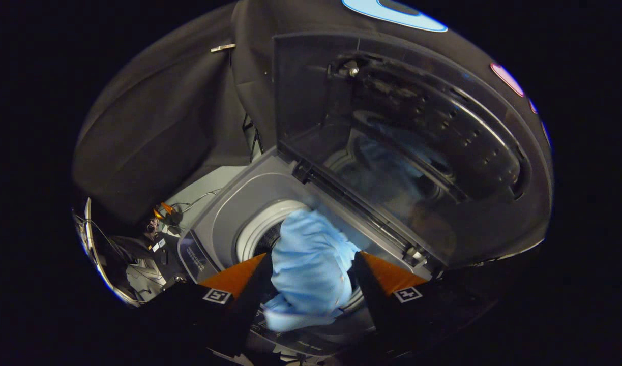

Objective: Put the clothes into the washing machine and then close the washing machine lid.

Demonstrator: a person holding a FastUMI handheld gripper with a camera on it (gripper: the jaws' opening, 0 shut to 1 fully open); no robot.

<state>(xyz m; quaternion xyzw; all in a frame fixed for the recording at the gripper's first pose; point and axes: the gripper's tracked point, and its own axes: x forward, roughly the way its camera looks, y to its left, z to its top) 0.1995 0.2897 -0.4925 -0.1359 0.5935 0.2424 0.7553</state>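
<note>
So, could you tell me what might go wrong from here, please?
1. The blue garment, bunched between the claw fingers above the washing machine's drum opening, could drape over the rim rather than drop inside.
2. Trailing cloth might then get trapped when the raised lid closes.

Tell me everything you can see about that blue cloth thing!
The light blue cloth garment is soft and crumpled into a bunch, with folds and a small dark speck on it. It hangs between the two fingers of the claw, which look pressed on its sides, right over the round drum opening of the grey top-loading washing machine. Its lower end droops toward the machine's near rim.
</note>
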